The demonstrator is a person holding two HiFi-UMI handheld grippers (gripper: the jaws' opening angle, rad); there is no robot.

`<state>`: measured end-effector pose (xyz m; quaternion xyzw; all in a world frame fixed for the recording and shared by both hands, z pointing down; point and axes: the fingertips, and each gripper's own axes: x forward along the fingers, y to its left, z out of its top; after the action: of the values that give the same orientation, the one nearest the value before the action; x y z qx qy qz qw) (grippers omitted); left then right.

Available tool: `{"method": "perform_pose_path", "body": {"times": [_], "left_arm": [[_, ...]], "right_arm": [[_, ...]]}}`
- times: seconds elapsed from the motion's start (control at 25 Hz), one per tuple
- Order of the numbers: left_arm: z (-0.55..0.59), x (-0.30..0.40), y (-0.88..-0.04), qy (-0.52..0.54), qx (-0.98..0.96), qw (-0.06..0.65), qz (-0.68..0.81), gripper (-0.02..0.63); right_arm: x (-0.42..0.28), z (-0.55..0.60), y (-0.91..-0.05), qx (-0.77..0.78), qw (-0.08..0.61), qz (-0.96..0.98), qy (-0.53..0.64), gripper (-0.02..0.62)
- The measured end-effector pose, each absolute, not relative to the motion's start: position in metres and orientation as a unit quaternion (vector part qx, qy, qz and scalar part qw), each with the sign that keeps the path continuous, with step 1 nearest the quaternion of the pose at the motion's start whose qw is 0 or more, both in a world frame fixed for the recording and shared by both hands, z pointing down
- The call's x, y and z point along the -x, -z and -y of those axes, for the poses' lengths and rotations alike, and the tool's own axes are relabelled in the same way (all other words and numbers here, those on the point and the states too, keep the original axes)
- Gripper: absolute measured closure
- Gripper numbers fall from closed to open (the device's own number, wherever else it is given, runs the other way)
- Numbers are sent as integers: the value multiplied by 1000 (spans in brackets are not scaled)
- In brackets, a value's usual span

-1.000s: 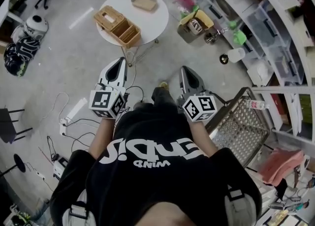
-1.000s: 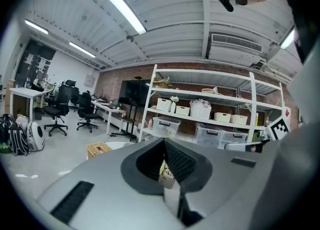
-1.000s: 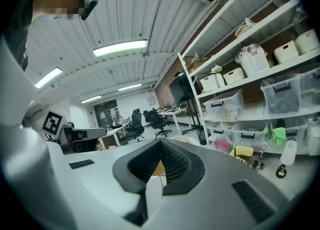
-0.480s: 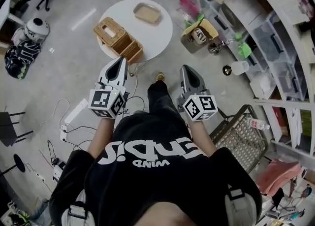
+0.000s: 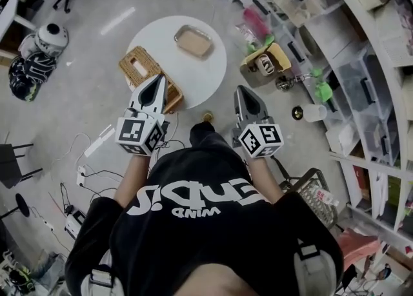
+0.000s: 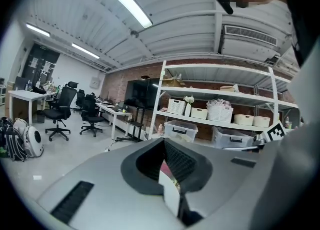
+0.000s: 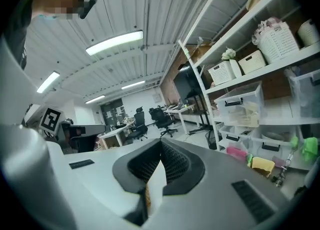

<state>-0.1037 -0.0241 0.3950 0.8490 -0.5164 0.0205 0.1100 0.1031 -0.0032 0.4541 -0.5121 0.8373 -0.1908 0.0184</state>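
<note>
Two grippers, left point(image 5: 157, 82) and right point(image 5: 242, 89), are clenched on nothing above a concrete floor point(image 5: 84, 95). The left tip overlaps a wicker basket point(image 5: 137, 69) on the round white table point(image 5: 208, 72). Only the gripper views show ceiling lights point(image 6: 125, 1).

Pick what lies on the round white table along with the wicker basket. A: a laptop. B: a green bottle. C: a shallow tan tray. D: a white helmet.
C: in the head view a shallow tan tray lies on the round white table, apart from the wicker basket; nothing else shows on that table.
</note>
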Motion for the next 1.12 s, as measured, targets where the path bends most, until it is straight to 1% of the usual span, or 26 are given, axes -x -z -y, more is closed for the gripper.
{"method": "perform_pose_path", "body": {"times": [0.2, 0.48, 0.8, 1.12], "left_arm": [[68, 87, -393, -13, -838, 114, 534, 606], [102, 81, -394, -14, -819, 106, 563, 606], [112, 97, -392, -16, -813, 109, 572, 606], [130, 99, -383, -15, -832, 109, 544, 606]], "right_arm": [[-119, 53, -455, 495, 9, -848, 190, 597], [-127, 103, -457, 469, 5, -862, 190, 597], [-103, 119, -452, 452, 11, -869, 201, 597], [-98, 130, -442, 480, 23, -855, 194, 597]]}}
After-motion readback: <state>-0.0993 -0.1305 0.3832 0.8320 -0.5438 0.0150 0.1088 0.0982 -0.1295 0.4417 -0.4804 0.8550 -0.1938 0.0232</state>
